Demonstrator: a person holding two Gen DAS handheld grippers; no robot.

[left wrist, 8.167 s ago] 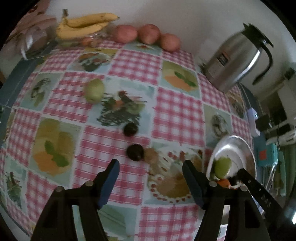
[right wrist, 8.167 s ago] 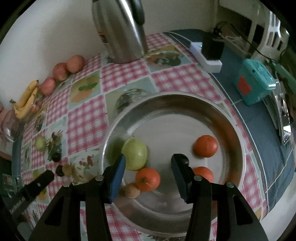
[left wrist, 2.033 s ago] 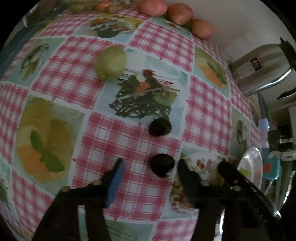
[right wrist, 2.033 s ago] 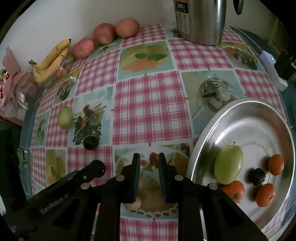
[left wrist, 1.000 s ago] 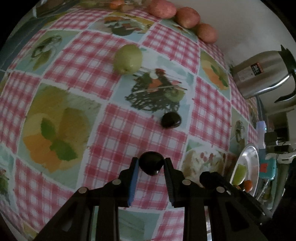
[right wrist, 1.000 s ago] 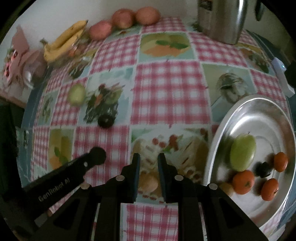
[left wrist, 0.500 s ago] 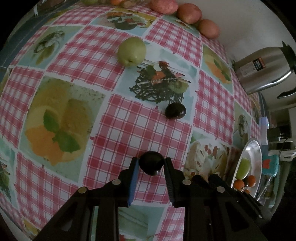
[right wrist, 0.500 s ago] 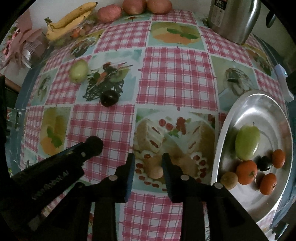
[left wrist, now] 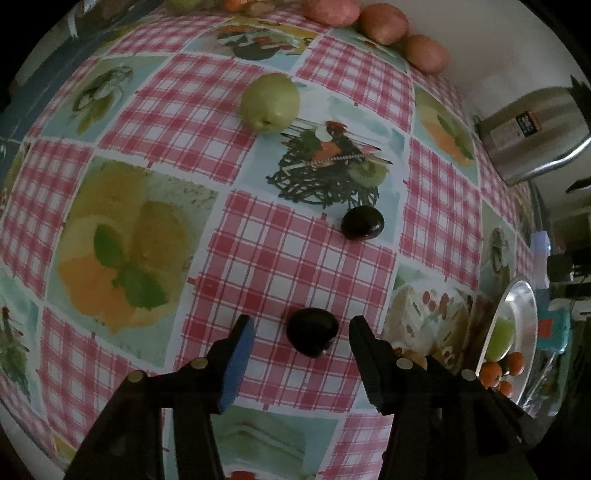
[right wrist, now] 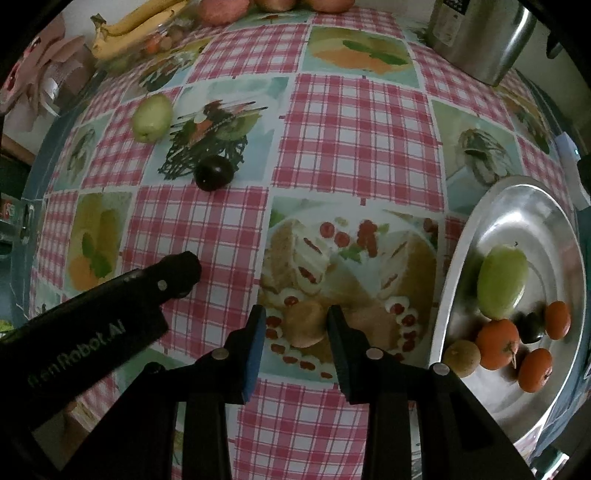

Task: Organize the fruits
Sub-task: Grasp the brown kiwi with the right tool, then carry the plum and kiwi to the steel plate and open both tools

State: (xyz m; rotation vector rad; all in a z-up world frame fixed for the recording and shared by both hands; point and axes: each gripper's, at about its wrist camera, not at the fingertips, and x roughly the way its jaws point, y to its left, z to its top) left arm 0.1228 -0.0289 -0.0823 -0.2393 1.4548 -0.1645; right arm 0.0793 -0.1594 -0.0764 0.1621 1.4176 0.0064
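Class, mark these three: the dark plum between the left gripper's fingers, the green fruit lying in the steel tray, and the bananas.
dark plum point(left wrist: 312, 330), left wrist view, centre of its top.
green fruit point(right wrist: 501, 282), right wrist view, middle of its skin.
bananas point(right wrist: 136, 27), right wrist view, mid-length of the bunch.

Both wrist cameras look steeply down, close over the checked tablecloth point(left wrist: 303, 266), toward the table's far edge. Both views share the green apple point(left wrist: 269, 101) point(right wrist: 152, 117), dark plum point(left wrist: 362, 223) point(right wrist: 214, 172) and steel plate point(left wrist: 529, 306) point(right wrist: 532, 206).

2 dark plums point(left wrist: 312, 331) point(left wrist: 362, 223), green apple point(left wrist: 270, 101) on cloth; rest in tray point(right wrist: 554, 206).
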